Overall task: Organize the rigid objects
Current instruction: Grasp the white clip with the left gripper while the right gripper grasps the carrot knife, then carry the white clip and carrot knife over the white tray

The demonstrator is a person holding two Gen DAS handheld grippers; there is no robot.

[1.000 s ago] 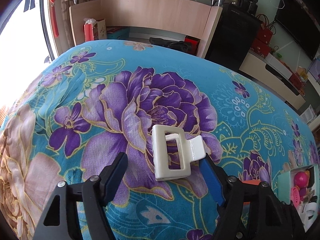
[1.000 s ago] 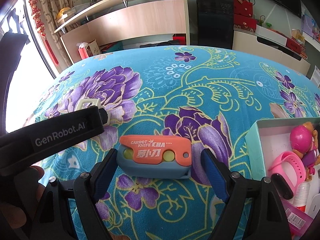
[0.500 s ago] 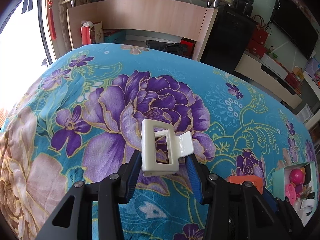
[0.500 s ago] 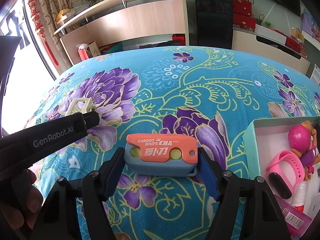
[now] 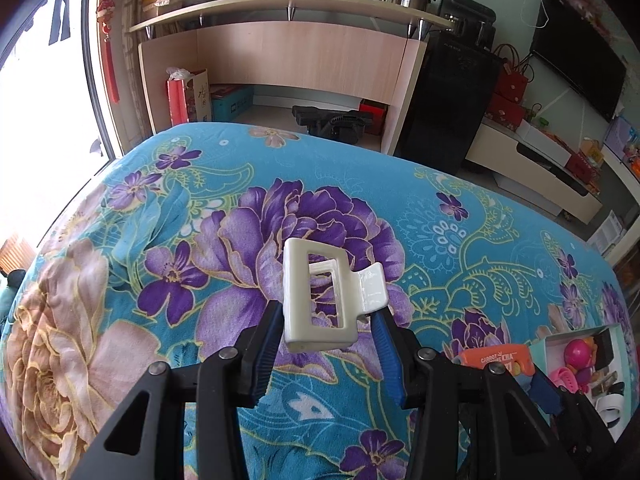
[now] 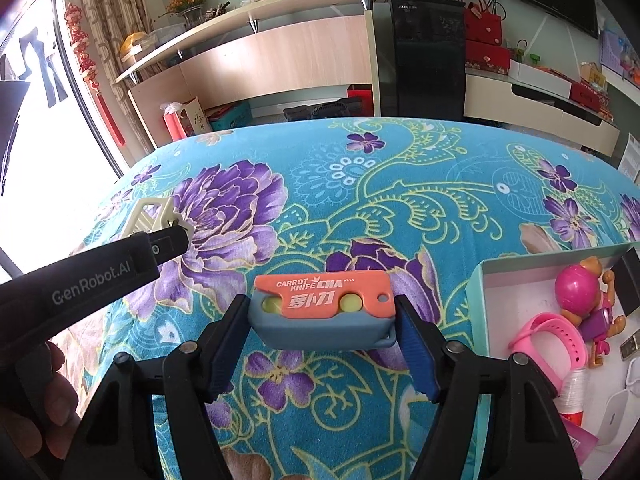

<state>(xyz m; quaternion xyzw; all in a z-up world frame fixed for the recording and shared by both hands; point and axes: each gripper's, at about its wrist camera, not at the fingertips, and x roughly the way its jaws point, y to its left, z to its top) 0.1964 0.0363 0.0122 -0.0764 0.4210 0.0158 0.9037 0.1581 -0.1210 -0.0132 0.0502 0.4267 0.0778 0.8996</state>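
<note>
Lifted off the blanket (image 5: 440, 216), hair clip (image 5: 320, 300) now clamped.

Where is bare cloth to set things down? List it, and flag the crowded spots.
Free: the floral blanket beyond the carrot knife toy, up to its far edge, and the stretch left of the white hair clip. Crowded: the open box at right, filled with a pink ball and a pink band.
</note>
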